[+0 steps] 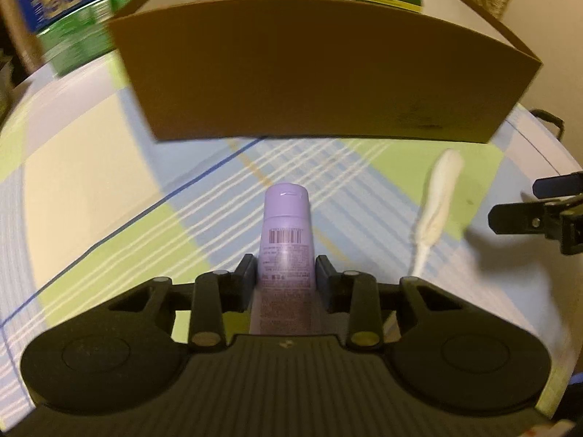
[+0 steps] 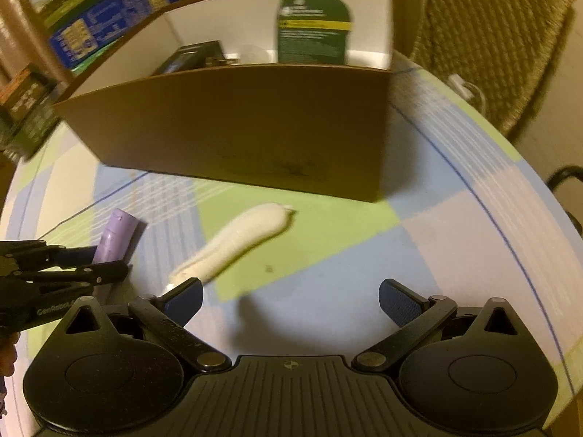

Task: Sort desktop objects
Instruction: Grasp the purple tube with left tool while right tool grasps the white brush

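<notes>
My left gripper (image 1: pixel 286 273) is shut on a purple tube (image 1: pixel 286 235) with a barcode, cap pointing toward the brown cardboard box (image 1: pixel 320 73). The tube also shows in the right wrist view (image 2: pixel 118 238), held by the left gripper (image 2: pixel 91 266). A white brush-like object (image 1: pixel 439 196) lies on the cloth to the right; in the right wrist view (image 2: pixel 237 242) it lies just ahead of my open, empty right gripper (image 2: pixel 289 300), its thin end near the left finger. The right gripper also shows at the right edge of the left wrist view (image 1: pixel 524 200).
The box (image 2: pixel 237 123) stands on a checked tablecloth (image 2: pixel 364 255) and holds a green package (image 2: pixel 313 29) and a dark item (image 2: pixel 193 56). Blue and green cartons (image 1: pixel 62 0) stand at the back left. A woven chair back (image 2: pixel 488 32) is at the right.
</notes>
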